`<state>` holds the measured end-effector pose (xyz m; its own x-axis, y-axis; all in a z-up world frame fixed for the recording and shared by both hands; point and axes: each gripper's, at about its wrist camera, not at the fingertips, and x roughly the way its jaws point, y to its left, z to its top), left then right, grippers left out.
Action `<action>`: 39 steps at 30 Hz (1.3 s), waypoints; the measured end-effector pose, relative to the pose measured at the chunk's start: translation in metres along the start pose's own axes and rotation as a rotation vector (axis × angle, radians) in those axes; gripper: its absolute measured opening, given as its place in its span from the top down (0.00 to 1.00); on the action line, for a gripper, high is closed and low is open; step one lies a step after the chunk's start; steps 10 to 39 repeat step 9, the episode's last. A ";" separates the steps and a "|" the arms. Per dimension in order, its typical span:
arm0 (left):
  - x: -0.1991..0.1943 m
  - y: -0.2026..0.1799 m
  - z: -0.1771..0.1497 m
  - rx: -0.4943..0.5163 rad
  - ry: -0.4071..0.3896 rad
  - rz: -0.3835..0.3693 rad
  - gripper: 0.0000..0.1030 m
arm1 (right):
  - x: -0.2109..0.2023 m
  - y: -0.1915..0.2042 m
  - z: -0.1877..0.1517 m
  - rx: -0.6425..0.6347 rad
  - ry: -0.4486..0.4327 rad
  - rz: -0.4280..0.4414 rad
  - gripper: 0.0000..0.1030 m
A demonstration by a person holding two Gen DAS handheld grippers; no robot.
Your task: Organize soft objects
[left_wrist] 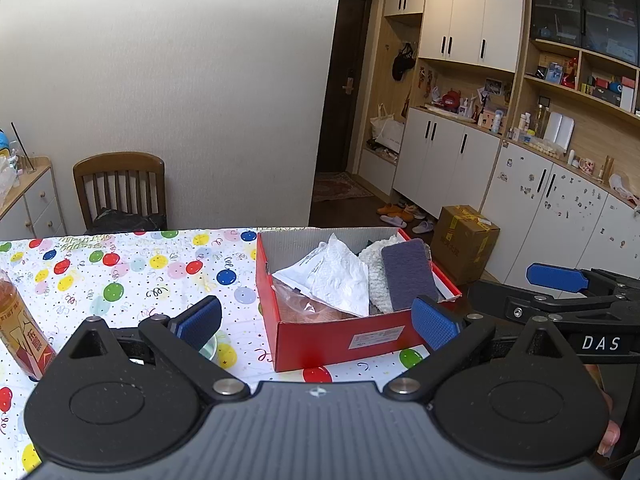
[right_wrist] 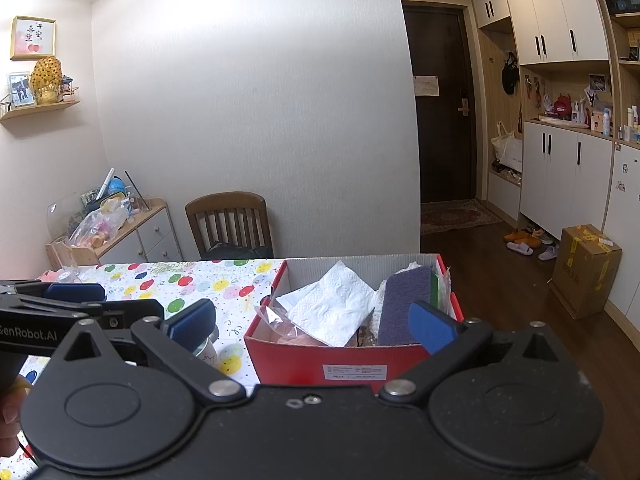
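Left gripper (left_wrist: 316, 322): jaws spread, empty | right gripper (right_wrist: 312, 322): jaws spread, empty | red box (left_wrist: 340, 344) of soft items dead ahead, below both | grey sponge (right_wrist: 404, 304) upright, long axis away from me | right nearer, I judge.

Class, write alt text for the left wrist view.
The open left gripper hovers empty before a red box holding white paper towel, a grey scouring pad and other soft items, on a balloon-print tablecloth.
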<state>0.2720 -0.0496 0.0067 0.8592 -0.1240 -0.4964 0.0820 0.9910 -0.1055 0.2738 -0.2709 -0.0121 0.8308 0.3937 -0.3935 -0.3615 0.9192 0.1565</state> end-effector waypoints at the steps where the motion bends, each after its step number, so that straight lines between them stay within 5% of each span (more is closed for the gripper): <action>1: 0.000 0.000 0.000 0.000 0.001 0.000 0.01 | 0.000 0.000 0.000 -0.001 0.000 -0.001 0.00; 39: 0.002 0.000 0.000 -0.003 0.003 0.000 0.01 | 0.001 0.000 0.000 0.001 0.002 0.000 0.00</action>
